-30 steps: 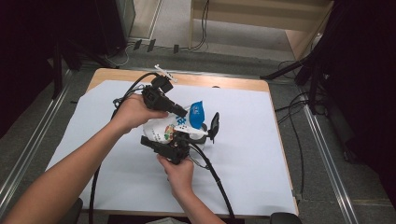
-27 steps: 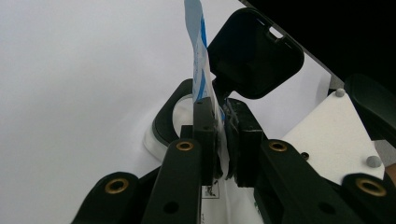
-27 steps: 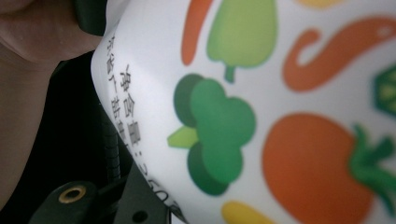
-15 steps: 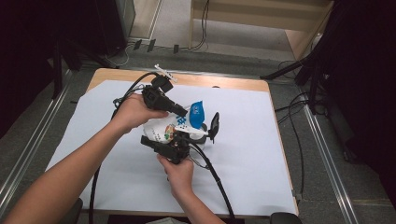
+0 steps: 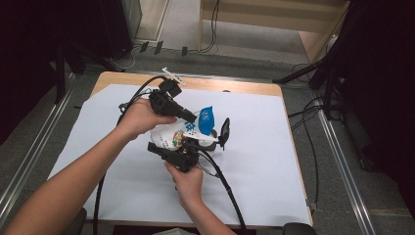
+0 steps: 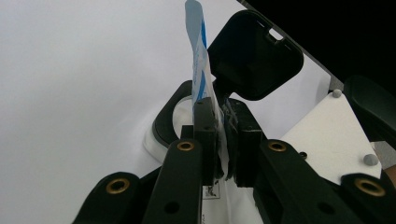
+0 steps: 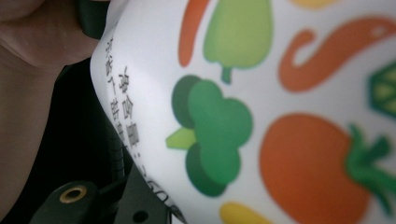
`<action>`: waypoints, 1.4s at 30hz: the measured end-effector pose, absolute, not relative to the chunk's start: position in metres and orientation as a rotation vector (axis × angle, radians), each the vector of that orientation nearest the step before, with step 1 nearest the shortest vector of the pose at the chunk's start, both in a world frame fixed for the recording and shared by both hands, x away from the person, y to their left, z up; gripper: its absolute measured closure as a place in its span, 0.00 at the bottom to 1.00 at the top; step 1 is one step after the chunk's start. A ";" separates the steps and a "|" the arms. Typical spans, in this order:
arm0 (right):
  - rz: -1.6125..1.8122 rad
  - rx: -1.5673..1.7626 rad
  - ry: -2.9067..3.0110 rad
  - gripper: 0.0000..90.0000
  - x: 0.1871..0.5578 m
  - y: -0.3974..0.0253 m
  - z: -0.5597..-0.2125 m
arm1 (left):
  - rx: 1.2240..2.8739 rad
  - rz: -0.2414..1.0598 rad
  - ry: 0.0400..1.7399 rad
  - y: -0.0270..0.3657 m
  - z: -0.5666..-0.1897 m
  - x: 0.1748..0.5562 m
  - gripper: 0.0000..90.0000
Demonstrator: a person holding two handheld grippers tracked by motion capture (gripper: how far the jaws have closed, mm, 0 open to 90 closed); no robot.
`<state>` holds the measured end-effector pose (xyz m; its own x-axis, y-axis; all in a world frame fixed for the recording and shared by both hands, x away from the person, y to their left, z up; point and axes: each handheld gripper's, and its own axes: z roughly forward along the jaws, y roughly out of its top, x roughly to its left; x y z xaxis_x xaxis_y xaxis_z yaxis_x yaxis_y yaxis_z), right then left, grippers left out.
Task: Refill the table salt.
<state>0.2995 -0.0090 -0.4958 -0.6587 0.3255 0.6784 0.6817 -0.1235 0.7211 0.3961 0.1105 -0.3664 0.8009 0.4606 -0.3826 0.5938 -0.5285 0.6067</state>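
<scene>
A white pouch (image 5: 169, 136) printed with vegetables, blue at its top (image 5: 206, 120), is held up over the middle of the table. My left gripper (image 5: 192, 119) comes in from the left and is shut on the pouch's upper edge (image 6: 198, 60); in the left gripper view (image 6: 219, 116) both jaws pinch the thin film. My right gripper (image 5: 185, 146) sits just below the pouch, held from the near side. The pouch's print (image 7: 261, 93) lies right against the right gripper view's camera, hiding the jaws, so their state is unclear. Just beyond stands a black container (image 6: 170, 116) with its lid (image 6: 254, 56) flipped up.
A white sheet (image 5: 274, 161) covers the wooden table (image 5: 235, 87). Cables trail from both grippers toward the table's near edge. A hand (image 7: 42, 70) shows close at the left of the right gripper view. Metal rails and floor cables surround the table.
</scene>
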 end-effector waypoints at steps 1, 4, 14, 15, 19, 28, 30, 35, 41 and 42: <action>-1.851 -1.124 -1.871 0.76 0.299 -0.009 -0.496 | 2.222 -0.225 0.774 0.110 -0.366 0.396 0.94; -1.850 -1.126 -1.874 0.76 0.299 -0.009 -0.496 | 2.222 -0.226 0.775 0.110 -0.366 0.396 0.94; -1.851 -1.126 -1.873 0.76 0.299 -0.011 -0.495 | 2.217 -0.234 0.772 0.110 -0.366 0.396 0.93; -1.850 -1.127 -1.872 0.76 0.299 -0.011 -0.495 | 2.219 -0.235 0.774 0.110 -0.366 0.396 0.93; -1.856 -1.125 -1.867 0.76 0.299 -0.012 -0.495 | 2.218 -0.235 0.773 0.109 -0.366 0.396 0.93; -1.854 -1.128 -1.854 0.76 0.299 -0.011 -0.495 | 2.225 -0.232 0.770 0.109 -0.365 0.396 0.93; -1.855 -1.129 -1.853 0.76 0.299 -0.011 -0.495 | 2.231 -0.232 0.767 0.108 -0.365 0.396 0.93; -1.863 -1.136 -1.848 0.76 0.299 -0.011 -0.495 | 2.229 -0.230 0.762 0.107 -0.364 0.396 0.93; -1.861 -1.140 -1.847 0.76 0.298 -0.011 -0.495 | 2.238 -0.231 0.762 0.106 -0.364 0.396 0.94; -1.862 -1.139 -1.847 0.76 0.298 -0.011 -0.495 | 2.239 -0.229 0.760 0.106 -0.364 0.396 0.94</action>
